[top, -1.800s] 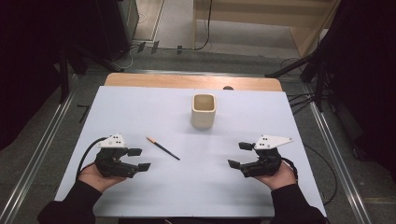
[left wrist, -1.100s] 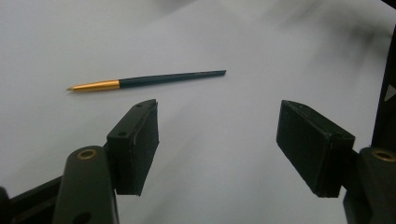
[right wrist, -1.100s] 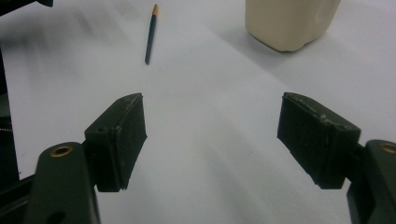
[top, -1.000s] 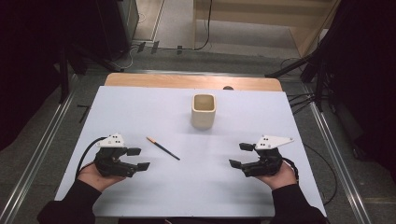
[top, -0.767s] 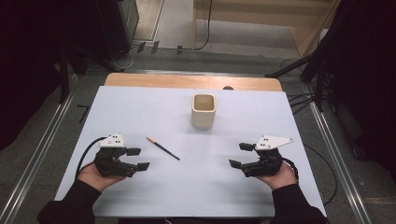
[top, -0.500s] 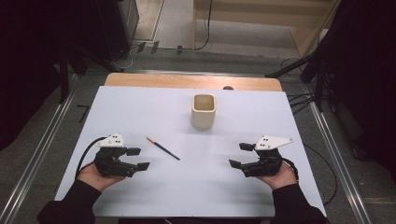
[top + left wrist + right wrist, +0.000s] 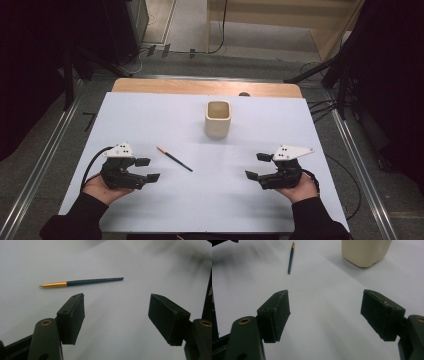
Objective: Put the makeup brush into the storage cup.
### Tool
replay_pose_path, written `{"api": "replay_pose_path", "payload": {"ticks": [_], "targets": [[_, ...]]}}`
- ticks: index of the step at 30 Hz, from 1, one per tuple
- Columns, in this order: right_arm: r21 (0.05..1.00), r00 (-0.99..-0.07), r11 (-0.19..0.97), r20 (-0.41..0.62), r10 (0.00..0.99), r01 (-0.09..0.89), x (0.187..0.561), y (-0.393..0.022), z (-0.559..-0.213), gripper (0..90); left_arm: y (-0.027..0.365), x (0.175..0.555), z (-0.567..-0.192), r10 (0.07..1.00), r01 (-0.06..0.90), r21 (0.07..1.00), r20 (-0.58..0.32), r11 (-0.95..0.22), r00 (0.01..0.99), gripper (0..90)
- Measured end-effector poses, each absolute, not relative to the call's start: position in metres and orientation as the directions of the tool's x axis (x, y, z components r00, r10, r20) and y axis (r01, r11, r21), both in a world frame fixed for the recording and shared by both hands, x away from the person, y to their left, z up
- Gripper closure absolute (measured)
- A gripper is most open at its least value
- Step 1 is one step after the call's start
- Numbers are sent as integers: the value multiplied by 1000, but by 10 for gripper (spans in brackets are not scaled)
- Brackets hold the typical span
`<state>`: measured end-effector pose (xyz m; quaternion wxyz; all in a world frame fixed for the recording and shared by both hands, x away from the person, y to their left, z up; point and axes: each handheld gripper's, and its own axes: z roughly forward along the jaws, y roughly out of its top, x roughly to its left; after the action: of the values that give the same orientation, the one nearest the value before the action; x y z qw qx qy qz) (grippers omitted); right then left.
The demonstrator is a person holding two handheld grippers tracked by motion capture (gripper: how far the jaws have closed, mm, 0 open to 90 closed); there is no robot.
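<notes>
Two grippers are held low over the white table (image 7: pixel 150 115) in the high view, one per hand, both spread wide with nothing between the jaws. The left gripper (image 7: pixel 148 169) is parked near the table's left front, the right gripper (image 7: pixel 256 166) near the right front. A pen (image 7: pixel 174 158) is laid flat just past the left gripper, its long axis running diagonally, gold tip toward the far left, dark end toward the near right. A cream cup (image 7: pixel 218 119) is stood upright further back, near the middle. The pen is clearly closer to the left gripper, well apart from the right one.

In the left gripper view, the pen (image 7: pixel 82 282) is seen just ahead of the open jaws and off toward the left one, lying roughly crosswise to the reach, not touched. So a short push forward would probably be all that's needed, the shaft already sitting across the jaw line.

In the right gripper view, the pen (image 7: pixel 291 257) is seen far off at upper left, pointing nearly away, and the cup (image 7: pixel 365 251) ahead to the right. Nothing is gripped here either.
</notes>
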<state>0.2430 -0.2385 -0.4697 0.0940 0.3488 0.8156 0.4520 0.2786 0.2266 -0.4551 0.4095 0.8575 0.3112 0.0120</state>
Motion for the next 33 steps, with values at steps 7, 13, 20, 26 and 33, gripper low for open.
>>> {"api": "replay_pose_path", "payload": {"ticks": [7, 13, 20, 26, 33], "targets": [[805, -740, 349, 159, 653, 481, 243, -238, -470, 232, 227, 279, -455, 549, 523, 710, -228, -471, 804, 300], [803, -741, 348, 164, 651, 483, 243, -237, -471, 230, 227, 279, -455, 562, 527, 709, -221, -469, 797, 301], [802, -739, 348, 163, 654, 485, 243, -237, -471, 230, 228, 280, -455, 569, 528, 715, -220, -458, 792, 300], [804, -740, 348, 161, 654, 482, 243, -237, -471, 225, 228, 284, -455, 594, 539, 720, -219, -437, 774, 304], [803, -740, 351, 156, 655, 481, 243, -237, -471, 224, 226, 287, -455, 591, 534, 723, -216, -438, 777, 301]]}}
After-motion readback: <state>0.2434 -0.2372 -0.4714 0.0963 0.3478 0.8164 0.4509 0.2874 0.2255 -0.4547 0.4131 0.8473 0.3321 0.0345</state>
